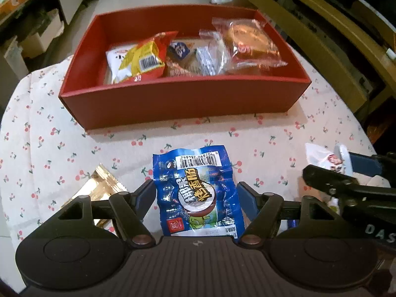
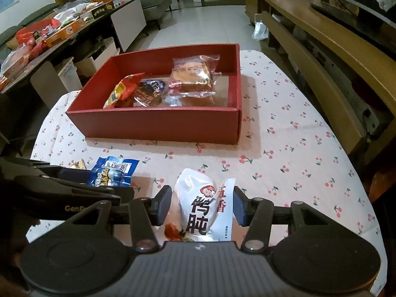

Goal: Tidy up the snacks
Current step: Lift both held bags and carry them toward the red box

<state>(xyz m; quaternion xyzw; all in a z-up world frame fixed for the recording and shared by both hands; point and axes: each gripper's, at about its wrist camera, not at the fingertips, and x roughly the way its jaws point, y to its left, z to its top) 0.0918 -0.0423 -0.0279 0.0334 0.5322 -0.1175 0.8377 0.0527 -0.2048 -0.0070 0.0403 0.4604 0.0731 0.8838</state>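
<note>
Left gripper [image 1: 196,196] clamps the blue packet [image 1: 198,193]; right gripper [image 2: 201,205] clamps the white pouch [image 2: 206,205]. Both await transfer to the red box [image 2: 158,126] at twelve o'clock, already part-filled.

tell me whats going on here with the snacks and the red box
A person is sorting snacks with two handheld grippers. The left gripper is closed on a blue packet, and the right gripper on a white pouch, both at the cherry-print tablecloth. The red box beyond already holds several packets.
</note>
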